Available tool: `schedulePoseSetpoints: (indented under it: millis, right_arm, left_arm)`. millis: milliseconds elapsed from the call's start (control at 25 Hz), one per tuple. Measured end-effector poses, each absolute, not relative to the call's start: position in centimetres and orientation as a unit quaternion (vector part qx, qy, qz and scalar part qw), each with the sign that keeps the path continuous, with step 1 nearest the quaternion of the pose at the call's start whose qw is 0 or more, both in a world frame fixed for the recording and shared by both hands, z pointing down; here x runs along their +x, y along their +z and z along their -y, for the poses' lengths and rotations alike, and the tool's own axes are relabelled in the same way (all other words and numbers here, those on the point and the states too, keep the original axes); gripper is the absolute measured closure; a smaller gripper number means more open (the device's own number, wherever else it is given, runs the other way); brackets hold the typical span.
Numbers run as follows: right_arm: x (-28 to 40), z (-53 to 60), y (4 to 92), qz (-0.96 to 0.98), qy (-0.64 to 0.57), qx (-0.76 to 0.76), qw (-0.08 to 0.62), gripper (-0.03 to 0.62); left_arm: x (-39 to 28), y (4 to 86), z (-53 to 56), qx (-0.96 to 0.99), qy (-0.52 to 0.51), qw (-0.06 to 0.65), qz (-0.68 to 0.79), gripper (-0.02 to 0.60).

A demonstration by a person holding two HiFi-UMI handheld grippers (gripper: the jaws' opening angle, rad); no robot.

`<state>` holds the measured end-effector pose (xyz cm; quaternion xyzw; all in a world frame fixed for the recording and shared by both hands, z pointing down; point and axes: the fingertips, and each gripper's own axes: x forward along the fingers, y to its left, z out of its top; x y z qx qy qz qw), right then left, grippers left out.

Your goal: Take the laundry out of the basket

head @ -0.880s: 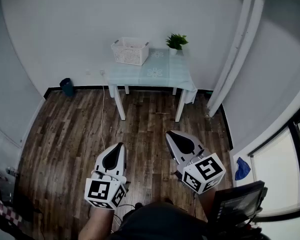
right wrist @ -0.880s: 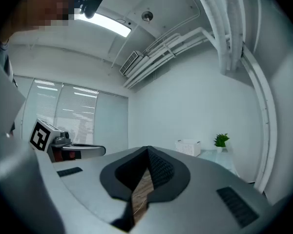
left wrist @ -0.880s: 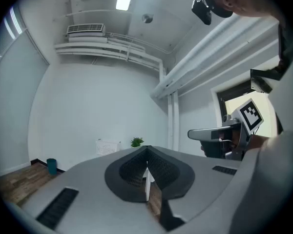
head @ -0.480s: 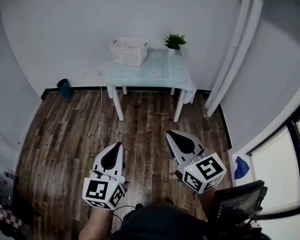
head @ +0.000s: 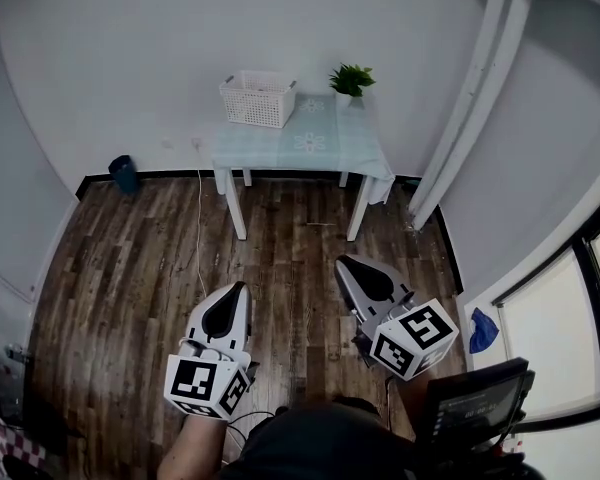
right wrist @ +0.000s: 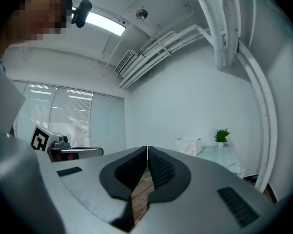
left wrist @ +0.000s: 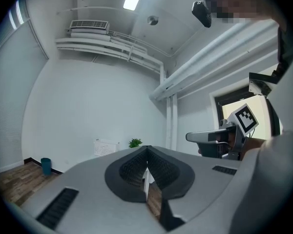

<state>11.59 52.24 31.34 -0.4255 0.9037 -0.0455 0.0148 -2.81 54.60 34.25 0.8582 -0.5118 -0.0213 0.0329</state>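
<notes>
A white slatted laundry basket (head: 259,99) stands on the far left of a small table (head: 300,149) against the wall; its contents are hidden from here. It shows small in the left gripper view (left wrist: 106,147) and the right gripper view (right wrist: 188,146). My left gripper (head: 236,290) and right gripper (head: 342,264) hang side by side above the wood floor, well short of the table. Both are shut with nothing between the jaws. Up close, the left gripper (left wrist: 146,148) and right gripper (right wrist: 147,148) have their tips touching.
A potted green plant (head: 351,81) sits on the table's far right. A dark bin (head: 123,173) stands by the left wall, a white cable (head: 199,230) trails down to the floor, and a blue cloth (head: 483,330) lies at the right by the window.
The view has shifted slightly, so the table and basket sit a little higher in frame. My right gripper has dropped slightly lower and to the right. Both grippers stay shut.
</notes>
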Motion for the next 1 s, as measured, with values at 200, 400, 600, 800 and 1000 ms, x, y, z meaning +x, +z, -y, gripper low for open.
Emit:
schedulePoseSetpoints:
  millis: [200,400,600,800,1000]
  right_arm:
    - [10.4,-51.5,32.2,-0.898,-0.048,-0.437,0.008,0.577]
    - [9.6,-49.4,33.4,-0.906,-0.047,-0.42,-0.016,0.577]
    - [9.6,-45.1,33.6,-0.917,-0.06,-0.394,0.0,0.577]
    - [10.2,-40.1,32.7,-0.927,-0.046,-0.373,0.012,0.576]
    - [13.5,-32.8,32.7,-0.934,-0.05,-0.354,0.018,0.577]
  left_arm:
    - [-3.9,35.3,-53.9,0.864,-0.017,0.042,0.501,0.571]
    - [-3.7,36.0,-51.8,0.863,-0.018,0.047,0.503,0.571]
    - [-4.0,35.9,-47.9,0.85,-0.011,0.045,0.525,0.571]
    - [-3.1,35.0,-43.0,0.841,0.0,0.032,0.54,0.571]
    - [0.5,34.8,-35.7,0.835,0.009,0.027,0.549,0.571]
